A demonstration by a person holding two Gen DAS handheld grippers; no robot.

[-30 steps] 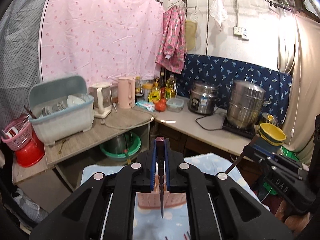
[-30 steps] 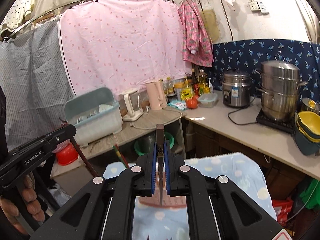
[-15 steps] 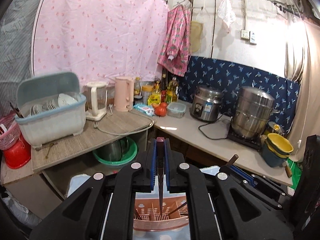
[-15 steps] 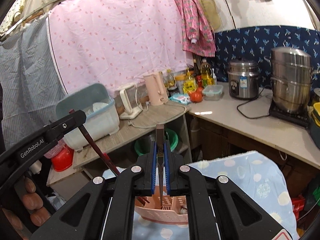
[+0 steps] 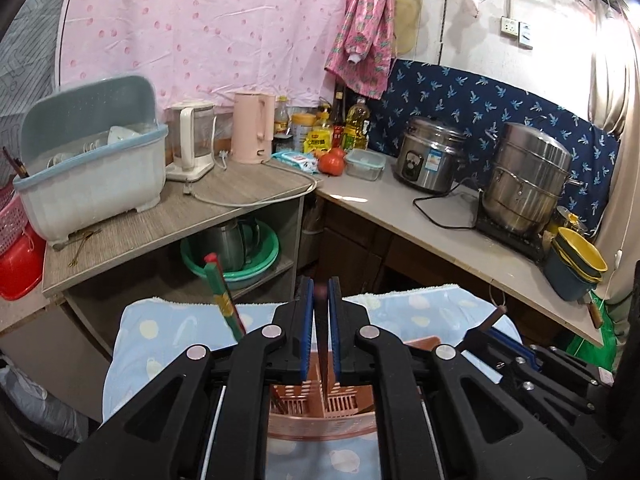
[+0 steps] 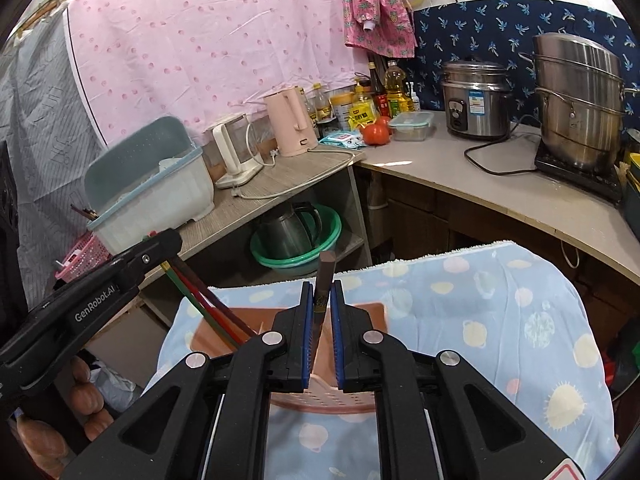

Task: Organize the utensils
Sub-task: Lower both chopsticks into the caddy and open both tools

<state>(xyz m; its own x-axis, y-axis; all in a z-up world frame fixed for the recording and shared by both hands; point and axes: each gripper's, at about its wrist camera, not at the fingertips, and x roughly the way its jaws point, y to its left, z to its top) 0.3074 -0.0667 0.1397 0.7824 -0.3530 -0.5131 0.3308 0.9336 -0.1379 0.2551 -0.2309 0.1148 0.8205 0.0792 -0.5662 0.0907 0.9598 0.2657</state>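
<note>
A pink slotted utensil holder (image 5: pixel 320 408) stands on the blue patterned cloth (image 5: pixel 168 344), right below both grippers; it also shows in the right wrist view (image 6: pixel 352 400). My left gripper (image 5: pixel 321 304) is shut on a thin dark chopstick (image 5: pixel 322 344) that points down into the holder. My right gripper (image 6: pixel 320 300) is nearly shut around a brown chopstick (image 6: pixel 322 280), which leans left between the pads. Red and green chopsticks (image 5: pixel 222 296) lean out of the holder at the left; they also show in the right wrist view (image 6: pixel 200 300).
A wooden shelf (image 5: pixel 160 224) with a dish rack (image 5: pixel 92 168) and kettles lies behind the cloth. A counter (image 5: pixel 460 240) carries a rice cooker (image 5: pixel 430 160) and steel pot (image 5: pixel 528 184). Green basins (image 6: pixel 296 240) sit under the shelf.
Both grippers have come down over the pink holder. The red and green chopsticks now stand in the holder. The right gripper's pads have parted slightly and its brown chopstick leans.
</note>
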